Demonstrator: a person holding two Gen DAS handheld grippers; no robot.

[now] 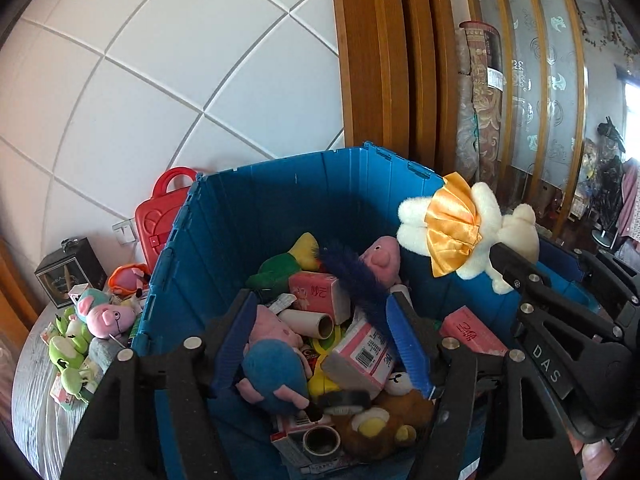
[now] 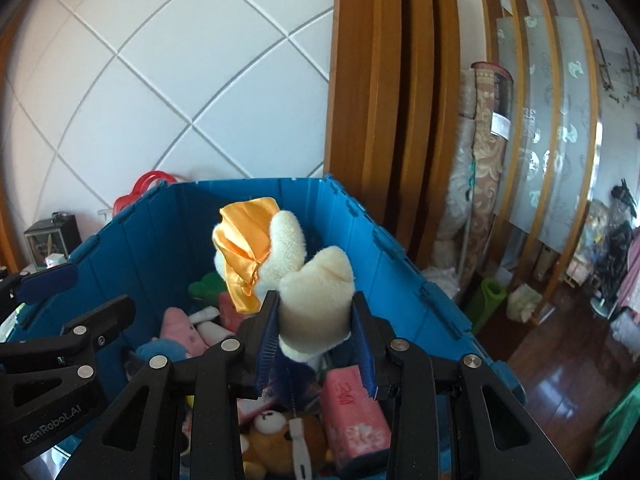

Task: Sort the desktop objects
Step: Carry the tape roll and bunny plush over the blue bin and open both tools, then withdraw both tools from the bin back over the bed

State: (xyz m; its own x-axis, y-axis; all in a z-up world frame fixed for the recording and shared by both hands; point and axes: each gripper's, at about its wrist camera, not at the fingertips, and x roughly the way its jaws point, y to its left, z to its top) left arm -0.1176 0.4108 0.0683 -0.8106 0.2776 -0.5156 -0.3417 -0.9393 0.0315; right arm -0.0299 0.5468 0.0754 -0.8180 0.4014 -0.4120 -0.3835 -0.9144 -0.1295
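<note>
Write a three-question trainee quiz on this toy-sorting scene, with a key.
1. True or false: the right gripper is shut on the white plush toy in an orange skirt.
2. Which stands outside the blue crate, behind its left wall? A) red toy case B) toy truck C) glass vase
3. Fill in: the left gripper hangs over the crate with its jaws ____, nothing pressed between them.

Key: 1 true; 2 A; 3 open.

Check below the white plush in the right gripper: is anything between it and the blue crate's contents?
Nothing visible. The right gripper holds the white plush above the open blue crate, with only air between it and the toys and pink boxes heaped inside. The left gripper is open, off to the side.
</note>
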